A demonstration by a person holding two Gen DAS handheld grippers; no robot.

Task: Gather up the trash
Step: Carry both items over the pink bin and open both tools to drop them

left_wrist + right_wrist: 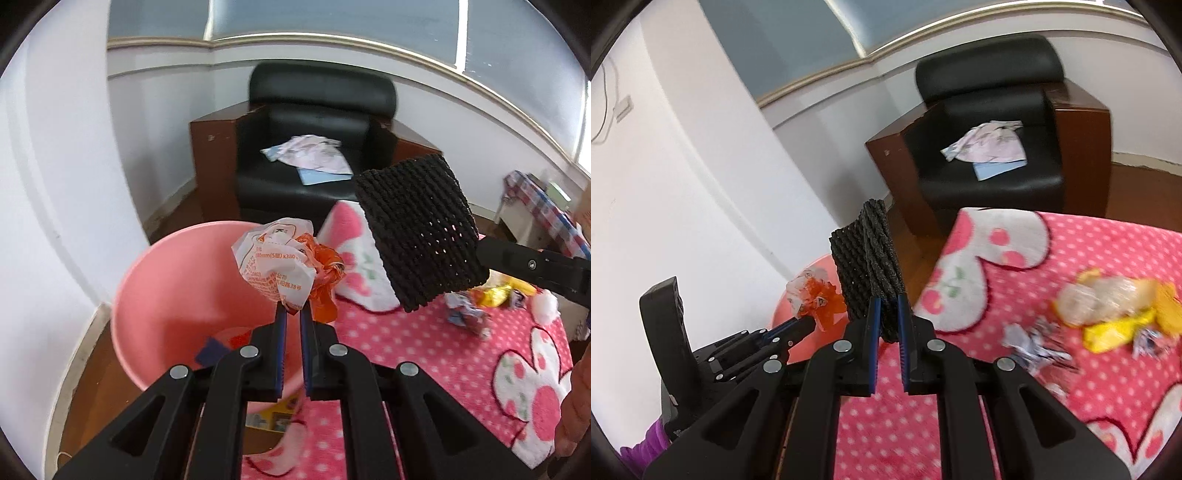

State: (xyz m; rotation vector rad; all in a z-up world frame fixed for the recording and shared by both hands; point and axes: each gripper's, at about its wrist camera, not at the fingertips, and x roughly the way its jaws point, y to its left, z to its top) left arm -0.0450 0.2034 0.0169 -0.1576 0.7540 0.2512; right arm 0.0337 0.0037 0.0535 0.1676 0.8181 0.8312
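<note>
Trash is what I have in both grippers: my left gripper (291, 310) is pinched tight on a crumpled white and orange wrapper (280, 264), held above the pink basin (177, 291) that sits on the wooden floor (92, 387) beside the bed. My right gripper (889, 317) is clamped on a black foam mesh sleeve (868, 266), which stands up from the jaws, over the edge of the bedding and near the basin. Through the left wrist camera I see that sleeve (417, 236) hanging to the right of the wrapper, apart from it.

More trash lies on the pink polka-dot blanket (1089, 258): a yellow wrapper (1119, 328), a clear plastic wad (1100, 299) just behind it, and a crumpled white and blue paper (1034, 343) nearby. Inside the basin I can make out a few scraps, dark and red. Beyond the bed a black leather armchair (314, 122) with wooden sides stands in the corner against white walls, with papers (314, 155) on its seat. Windows run above a pale moulding.
</note>
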